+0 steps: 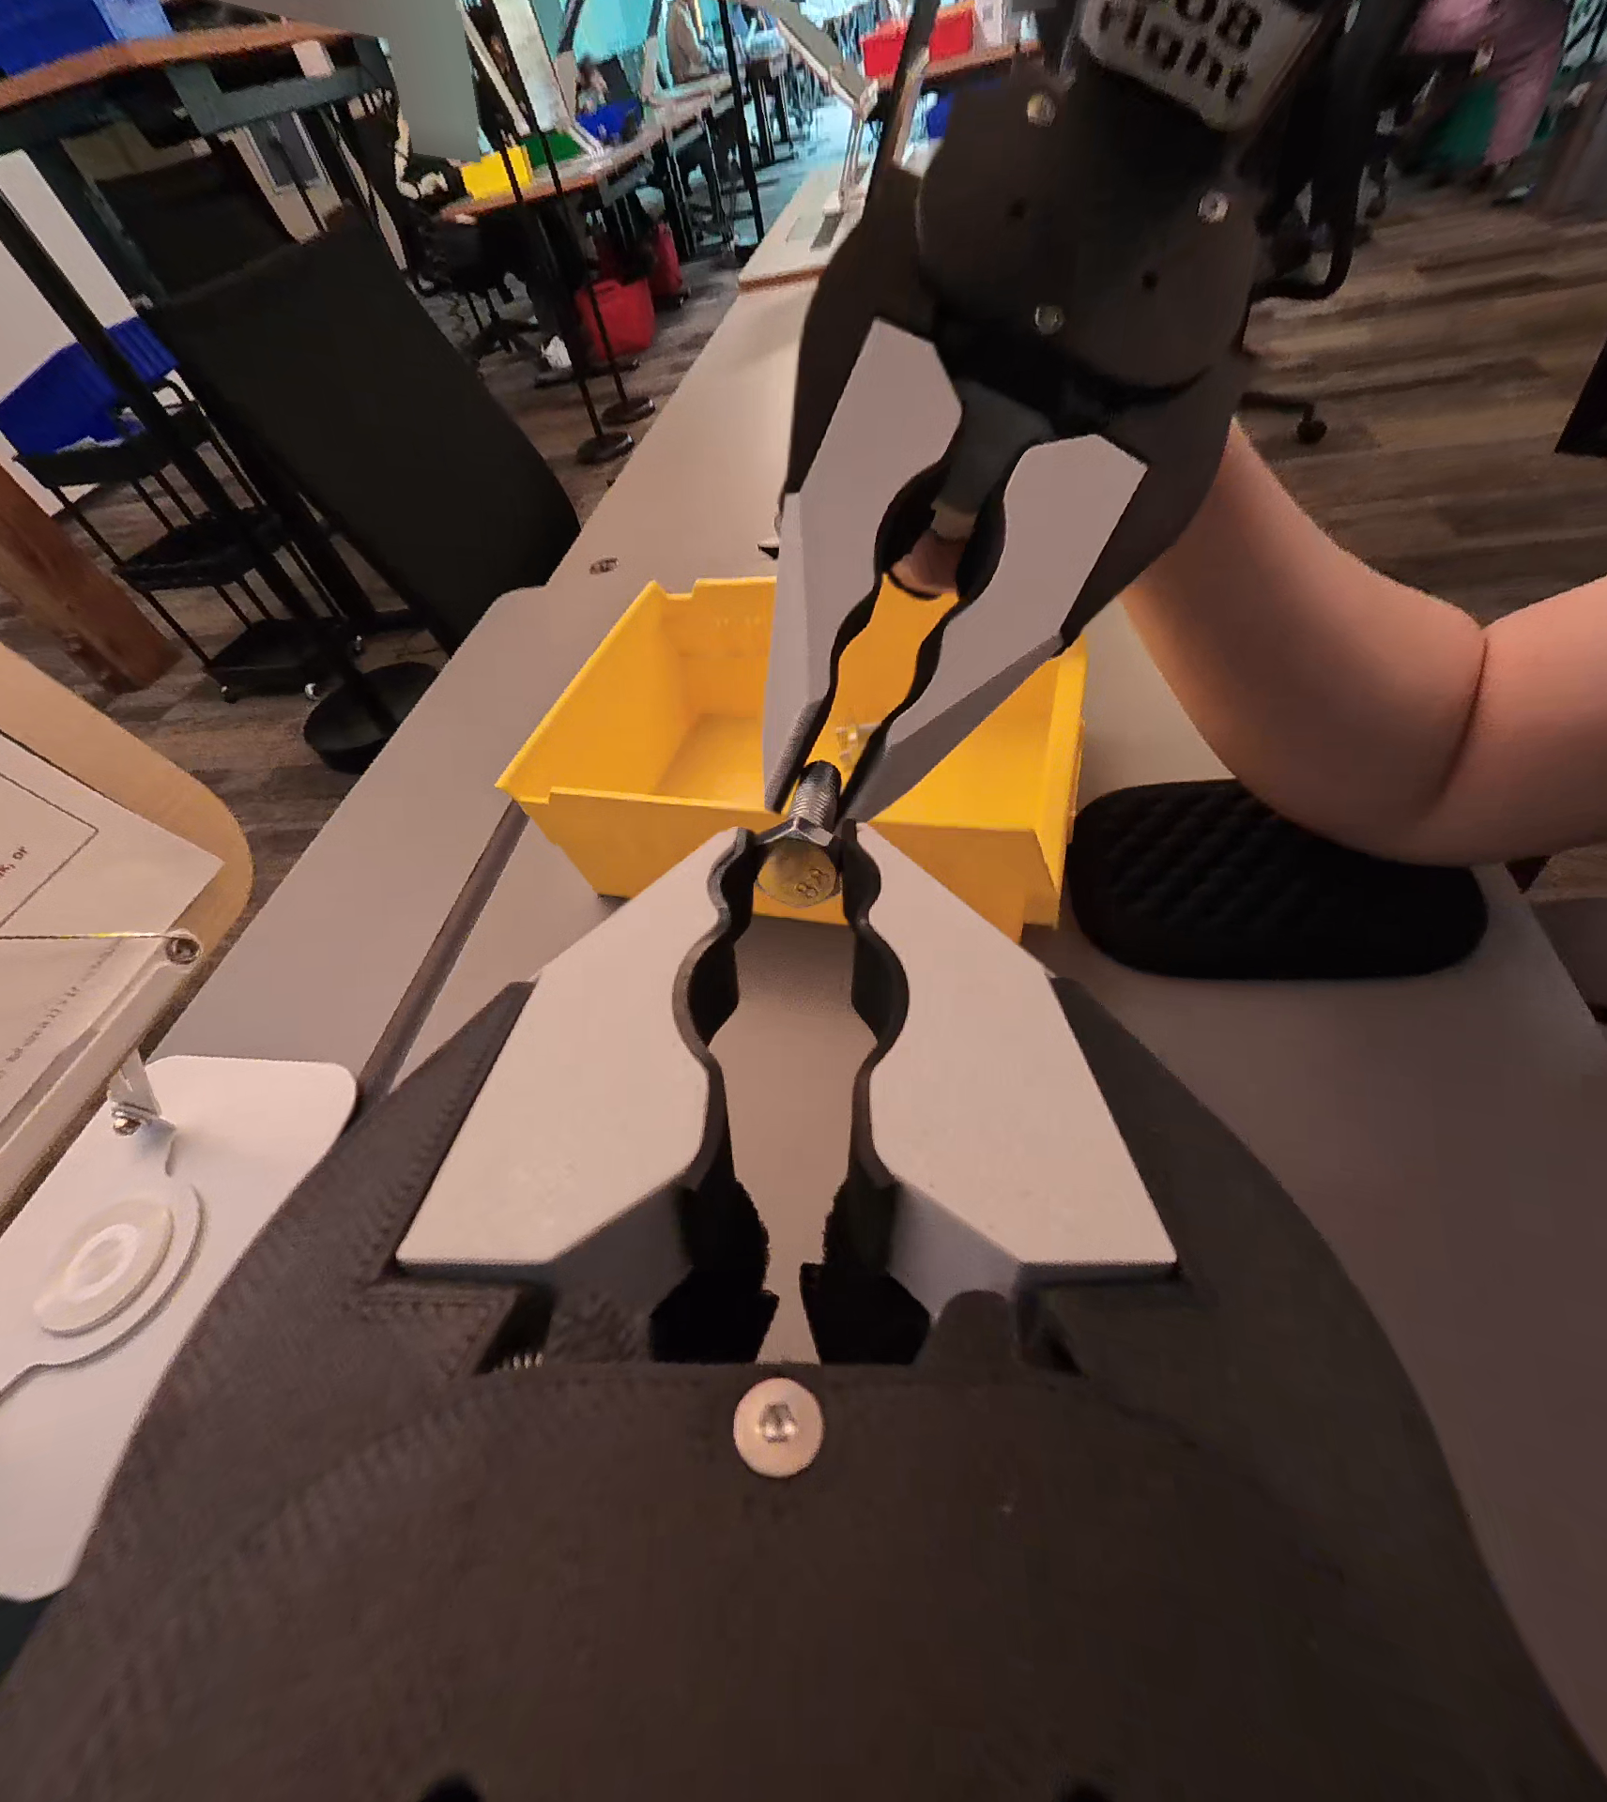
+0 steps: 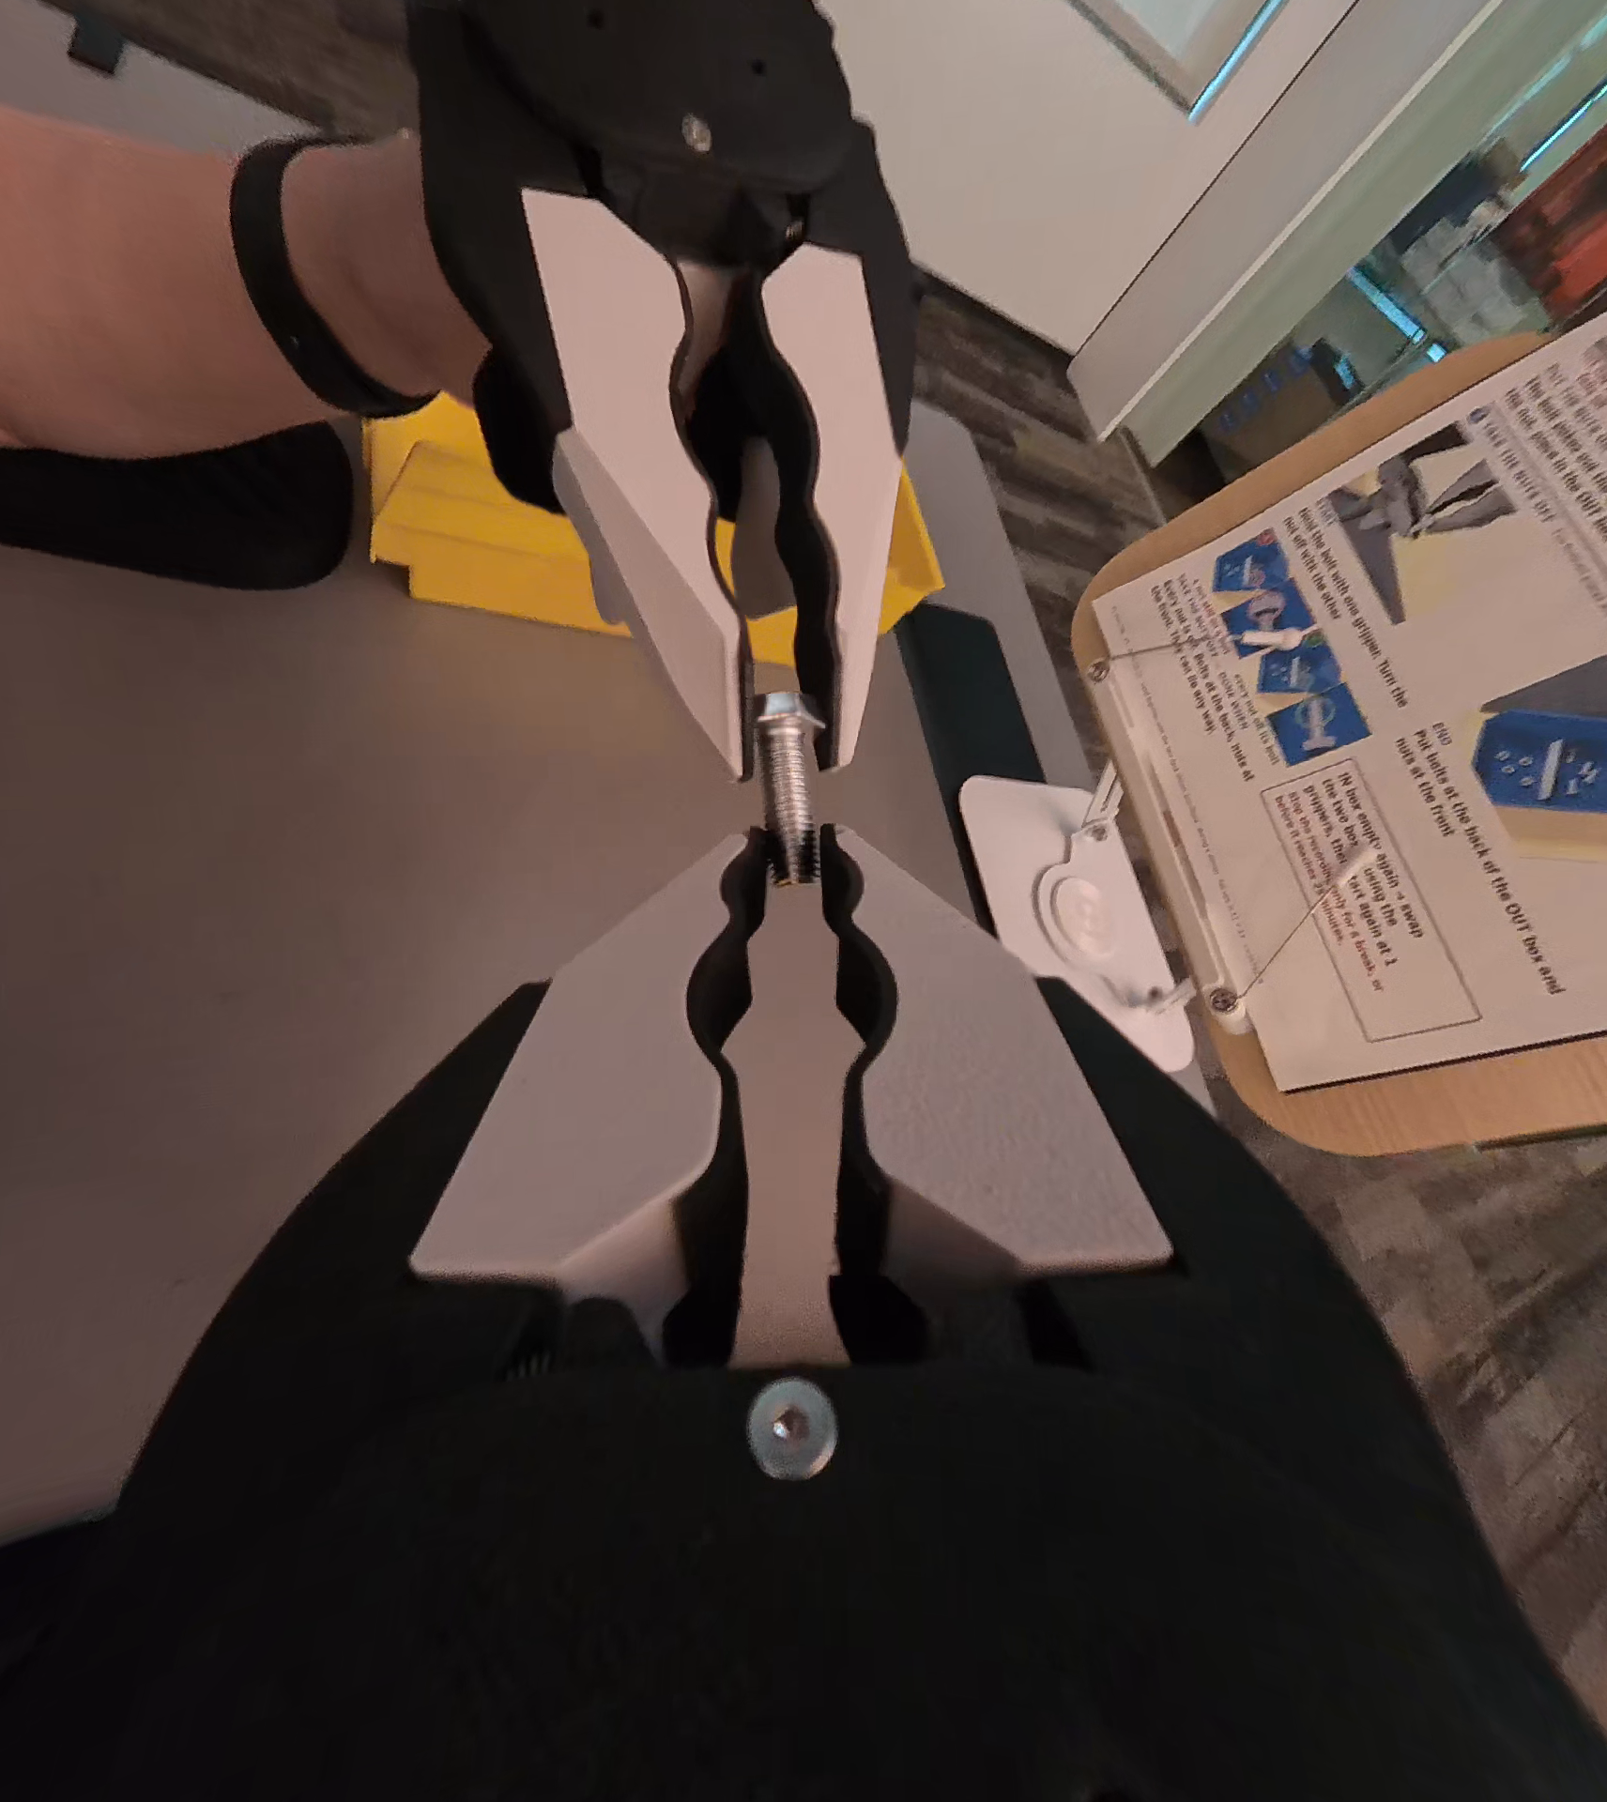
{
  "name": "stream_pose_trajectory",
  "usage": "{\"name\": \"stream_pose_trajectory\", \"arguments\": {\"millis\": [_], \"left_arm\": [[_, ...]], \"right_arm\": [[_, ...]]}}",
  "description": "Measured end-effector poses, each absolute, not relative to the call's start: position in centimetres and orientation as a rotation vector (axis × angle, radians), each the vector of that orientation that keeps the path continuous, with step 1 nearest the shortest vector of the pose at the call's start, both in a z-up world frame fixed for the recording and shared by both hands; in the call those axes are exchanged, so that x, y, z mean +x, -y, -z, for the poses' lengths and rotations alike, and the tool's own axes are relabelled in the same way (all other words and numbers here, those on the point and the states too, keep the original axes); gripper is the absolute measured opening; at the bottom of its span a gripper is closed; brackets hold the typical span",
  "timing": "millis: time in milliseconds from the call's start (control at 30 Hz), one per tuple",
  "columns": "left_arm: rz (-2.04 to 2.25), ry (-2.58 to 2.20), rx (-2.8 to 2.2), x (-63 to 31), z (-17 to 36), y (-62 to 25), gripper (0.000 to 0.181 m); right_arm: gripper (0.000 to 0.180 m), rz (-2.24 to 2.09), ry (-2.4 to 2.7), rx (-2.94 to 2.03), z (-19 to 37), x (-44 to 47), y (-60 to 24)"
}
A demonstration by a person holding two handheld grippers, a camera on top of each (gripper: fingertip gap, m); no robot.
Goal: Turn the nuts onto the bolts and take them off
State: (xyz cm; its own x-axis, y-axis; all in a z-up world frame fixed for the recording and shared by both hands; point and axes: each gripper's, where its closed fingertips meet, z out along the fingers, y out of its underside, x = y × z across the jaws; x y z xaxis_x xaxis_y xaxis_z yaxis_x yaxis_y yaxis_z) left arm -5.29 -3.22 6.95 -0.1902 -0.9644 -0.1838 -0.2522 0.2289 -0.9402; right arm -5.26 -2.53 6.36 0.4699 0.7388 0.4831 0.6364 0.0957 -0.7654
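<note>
A silver hex-head bolt [image 1: 798, 871] is held in the air between both grippers, above the grey table [image 1: 1268, 1219]. My left gripper [image 1: 795, 843] is shut on the bolt's head. The right gripper [image 1: 814, 804] comes from the far side, tip to tip with it, and is shut on the threaded shaft. In the right wrist view the bolt [image 2: 785, 770] runs straight ahead. My right gripper [image 2: 788, 848] clamps its threaded end, and the left gripper [image 2: 785, 770] holds the head from above. I see no nut; the pads hide the shaft's end.
An open yellow bin [image 1: 663, 702] stands on the table just behind the grippers; it also shows in the right wrist view [image 2: 449, 527]. A black pad [image 1: 1268, 878] lies under a person's forearm [image 1: 1365, 683]. A wooden instruction board [image 2: 1463, 683] on a white base [image 2: 1053, 878] stands at the table's side. Less than 4 cm separates the two grippers' tips.
</note>
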Motion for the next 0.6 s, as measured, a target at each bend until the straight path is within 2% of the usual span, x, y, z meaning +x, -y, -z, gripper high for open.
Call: {"name": "stream_pose_trajectory", "arguments": {"millis": [267, 600], "left_arm": [[1.324, -1.450, -1.117, -6.6, -11.0, 3.7, 0.016], [1.959, -1.193, -1.058, -8.1, -14.5, 3.6, 0.016]], "right_arm": [[0.026, -0.260, 1.134, -1.430, -9.4, -5.8, 3.0], [0.046, -0.686, 0.933, -1.135, -14.1, -6.6, 4.4]]}}
